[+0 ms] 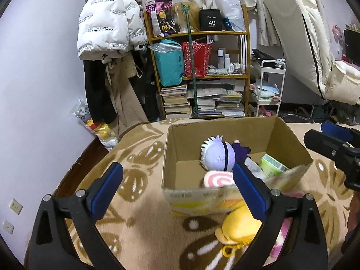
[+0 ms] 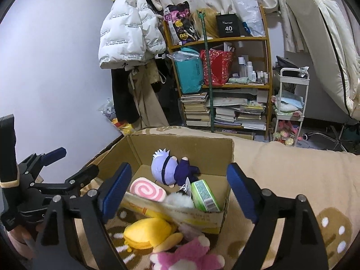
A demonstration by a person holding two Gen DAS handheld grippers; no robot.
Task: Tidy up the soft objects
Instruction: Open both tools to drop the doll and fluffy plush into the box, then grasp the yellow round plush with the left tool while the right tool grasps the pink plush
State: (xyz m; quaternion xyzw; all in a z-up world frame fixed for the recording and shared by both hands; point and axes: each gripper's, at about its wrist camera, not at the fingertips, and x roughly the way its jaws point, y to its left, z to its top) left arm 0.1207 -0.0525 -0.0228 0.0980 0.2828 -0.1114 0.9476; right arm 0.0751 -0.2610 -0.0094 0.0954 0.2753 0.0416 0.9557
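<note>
Jaws wide and empty on both the left gripper (image 1: 177,191) and right gripper (image 2: 180,191), cardboard box (image 2: 180,148) beyond, white-haired plush doll (image 2: 166,168) inside, yellow plush (image 2: 148,231) in front of box.

- An open brown cardboard box (image 2: 225,155), matt, raw-edged corrugated paper.
- A beige-and-brown patterned fleece blanket (image 1: 139,220), soft and napped.
- A white-haired plush doll in dark cloth (image 2: 167,168), a pink-swirl plush roll (image 2: 147,190), a yellow plush toy (image 2: 148,231), a pink-and-white fuzzy plush (image 2: 191,256).
- A green packet (image 2: 205,194) with a glossy wrap.
- A white puffer jacket (image 1: 105,22), smooth sheen.
- A varnished wooden shelf (image 1: 198,33).
- Left gripper (image 1: 177,191) and right gripper (image 2: 180,193), matt black plastic with blue pads (image 1: 105,189).
</note>
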